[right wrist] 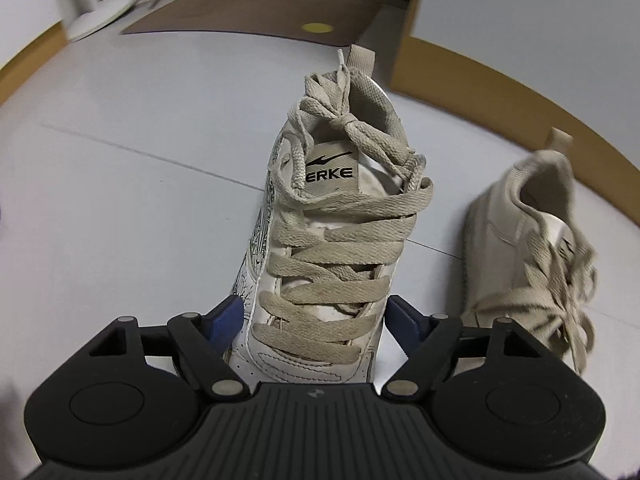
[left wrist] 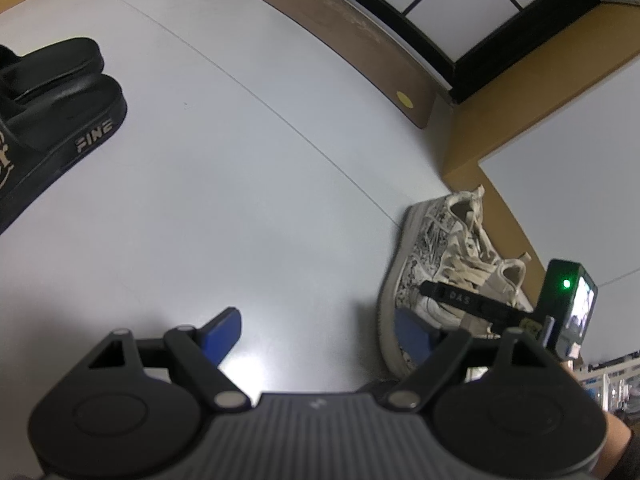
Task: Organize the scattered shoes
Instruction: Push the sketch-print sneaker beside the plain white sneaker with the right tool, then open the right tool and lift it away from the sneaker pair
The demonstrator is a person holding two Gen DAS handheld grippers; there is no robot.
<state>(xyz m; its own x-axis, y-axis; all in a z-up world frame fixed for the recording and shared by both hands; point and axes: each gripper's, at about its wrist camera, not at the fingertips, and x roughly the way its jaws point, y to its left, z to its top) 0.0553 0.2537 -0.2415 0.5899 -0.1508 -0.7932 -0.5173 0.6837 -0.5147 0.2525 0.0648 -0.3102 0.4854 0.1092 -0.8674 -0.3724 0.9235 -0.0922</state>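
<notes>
**Right gripper straddles white ERKE sneaker; left gripper spread over bare floor**

Right wrist view: the right gripper points steeply down over a white ERKE sneaker with beige laces, standing upright on the pale grey floor, heel toward 12 o'clock. The blue pads flank the forefoot on either side. The left pad lies against or just beside the patterned side wall; the right pad sits just beside the other side. Whether either presses on the shoe cannot be told. No earlier picture is on file for comparison.

A second white sneaker, blurred, stands at 3 o'clock of the first, apart from it, heel also toward 12 o'clock. A brown mat with a yellow dot lies at 12 o'clock. A tan baseboard runs behind the sneakers at 2 o'clock.

Left wrist view: the left gripper has its fingers spread wide, with only floor between them. The patterned sneaker appears at 3 o'clock, with the right gripper's dark finger across it. A pair of black slides, one marked "FINE", lies at 10 o'clock, well apart from the sneakers. The brown mat is at 1 o'clock.
</notes>
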